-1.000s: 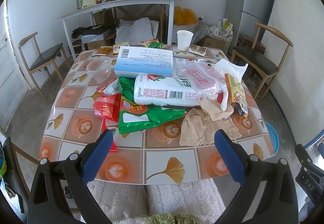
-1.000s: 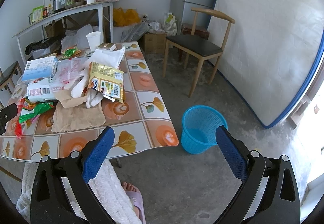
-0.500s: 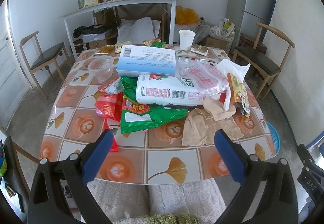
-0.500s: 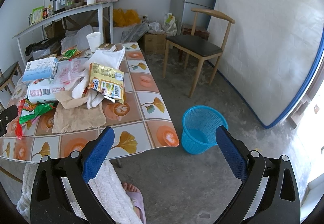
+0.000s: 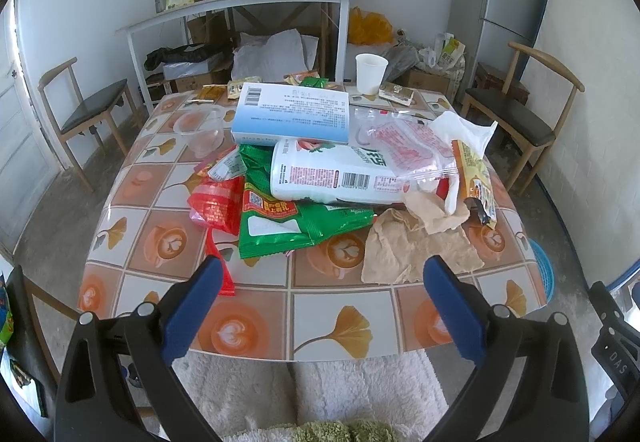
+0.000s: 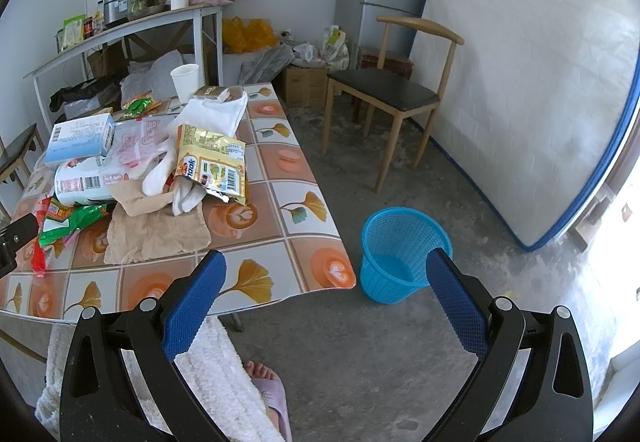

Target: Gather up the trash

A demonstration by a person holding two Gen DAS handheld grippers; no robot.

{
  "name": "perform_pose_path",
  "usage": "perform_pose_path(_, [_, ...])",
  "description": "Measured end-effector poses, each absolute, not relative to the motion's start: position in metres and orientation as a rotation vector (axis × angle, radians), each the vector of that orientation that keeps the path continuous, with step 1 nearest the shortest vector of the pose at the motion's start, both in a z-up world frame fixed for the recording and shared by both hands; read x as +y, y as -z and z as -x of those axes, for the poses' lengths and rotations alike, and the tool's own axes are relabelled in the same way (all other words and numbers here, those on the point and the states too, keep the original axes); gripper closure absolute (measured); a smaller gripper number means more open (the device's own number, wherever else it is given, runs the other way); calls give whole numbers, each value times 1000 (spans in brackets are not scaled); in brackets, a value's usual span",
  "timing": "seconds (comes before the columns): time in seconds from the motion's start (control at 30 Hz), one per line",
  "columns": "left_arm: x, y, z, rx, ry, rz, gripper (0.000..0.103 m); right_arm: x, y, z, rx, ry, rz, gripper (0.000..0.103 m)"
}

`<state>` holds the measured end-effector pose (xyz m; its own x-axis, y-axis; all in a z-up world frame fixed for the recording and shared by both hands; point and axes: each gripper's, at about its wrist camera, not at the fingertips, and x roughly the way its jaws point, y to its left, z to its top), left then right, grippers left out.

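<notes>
Blue-padded and spread wide with nothing between them, your left gripper hangs over the near edge of the tiled table, and your right gripper gapes just as wide off the table's corner. Beyond your left gripper lie the brown paper, green packet and white bag, heaped mid-table. Farther right, the blue basket stands on the floor beside the table.

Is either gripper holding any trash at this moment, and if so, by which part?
Nothing is held. The left gripper and the right gripper are both open and empty, short of the trash pile on the tiled table.
</notes>
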<state>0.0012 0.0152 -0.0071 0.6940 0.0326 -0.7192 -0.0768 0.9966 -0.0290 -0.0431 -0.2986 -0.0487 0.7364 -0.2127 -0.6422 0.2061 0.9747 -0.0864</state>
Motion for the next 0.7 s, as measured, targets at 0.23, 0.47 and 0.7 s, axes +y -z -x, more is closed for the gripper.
perform_pose_path(0.23, [16, 9, -1, 809, -63, 61, 5, -298, 51, 42, 710, 224, 1, 7])
perform_pose_path(0.47, [21, 11, -2, 813, -72, 73, 5, -293, 52, 38, 719, 195, -12, 7])
perform_pose_path(0.7, [40, 14, -8, 816, -80, 108, 5, -282, 51, 27, 754, 86, -58, 7])
